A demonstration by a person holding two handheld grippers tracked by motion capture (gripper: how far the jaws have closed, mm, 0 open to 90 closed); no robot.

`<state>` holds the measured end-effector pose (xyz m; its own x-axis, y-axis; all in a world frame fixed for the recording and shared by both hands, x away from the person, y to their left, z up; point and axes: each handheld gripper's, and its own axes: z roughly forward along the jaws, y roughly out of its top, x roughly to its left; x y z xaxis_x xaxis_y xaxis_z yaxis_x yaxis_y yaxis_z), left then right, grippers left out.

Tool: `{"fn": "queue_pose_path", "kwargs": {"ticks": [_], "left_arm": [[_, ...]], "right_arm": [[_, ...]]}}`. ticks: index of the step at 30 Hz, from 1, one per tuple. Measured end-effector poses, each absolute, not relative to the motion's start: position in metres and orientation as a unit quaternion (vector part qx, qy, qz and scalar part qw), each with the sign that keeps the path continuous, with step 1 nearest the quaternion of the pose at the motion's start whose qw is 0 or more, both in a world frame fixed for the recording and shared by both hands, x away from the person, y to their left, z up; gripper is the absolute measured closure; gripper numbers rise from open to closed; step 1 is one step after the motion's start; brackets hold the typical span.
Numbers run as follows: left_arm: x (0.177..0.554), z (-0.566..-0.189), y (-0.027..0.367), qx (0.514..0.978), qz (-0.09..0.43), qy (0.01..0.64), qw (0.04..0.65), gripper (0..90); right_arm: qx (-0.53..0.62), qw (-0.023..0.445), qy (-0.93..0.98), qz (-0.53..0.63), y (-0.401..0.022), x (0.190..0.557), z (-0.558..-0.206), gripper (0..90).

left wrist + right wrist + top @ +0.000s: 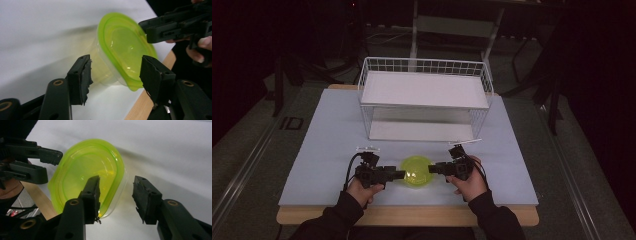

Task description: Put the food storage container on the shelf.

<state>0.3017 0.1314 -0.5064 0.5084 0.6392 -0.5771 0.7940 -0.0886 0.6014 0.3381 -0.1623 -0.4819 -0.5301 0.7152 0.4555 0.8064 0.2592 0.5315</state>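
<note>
The green-lidded container (pixel 416 171) sits between my open hand-held grippers, left (pixel 398 174) at its nine o'clock, right (pixel 433 169) at three, equally near, neither gripping.

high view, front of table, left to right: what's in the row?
Left tongs → green-lidded container → right tongs. Both tongs are open, one at each side of the container.

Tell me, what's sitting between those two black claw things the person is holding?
A green-lidded clear container sits between the left gripper and right gripper, seen in the high view.
</note>
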Motion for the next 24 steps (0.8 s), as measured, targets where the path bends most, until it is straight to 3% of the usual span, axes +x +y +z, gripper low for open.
{"fn": "queue_pose_path", "kwargs": {"ticks": [6,11,14,18,24], "left_arm": [[0.301,-0.509,0.128,0.741,-0.080,0.486,0.457,46.4],[0.299,-0.509,0.126,0.740,-0.086,0.487,0.457,62.6],[0.294,-0.505,0.123,0.744,-0.076,0.479,0.459,64.6],[0.289,-0.498,0.124,0.746,-0.050,0.478,0.461,76.6],[0.286,-0.496,0.125,0.744,-0.054,0.491,0.450,78.6]], "right_arm": [[-0.483,0.067,-0.794,-0.363,-0.160,0.336,-0.485,66.1],[-0.484,0.069,-0.792,-0.365,-0.158,0.334,-0.485,72.7],[-0.486,0.069,-0.789,-0.371,-0.156,0.330,-0.483,76.2],[-0.479,0.061,-0.791,-0.376,-0.154,0.325,-0.479,79.3],[-0.473,0.056,-0.794,-0.378,-0.151,0.320,-0.476,79.7]]}}
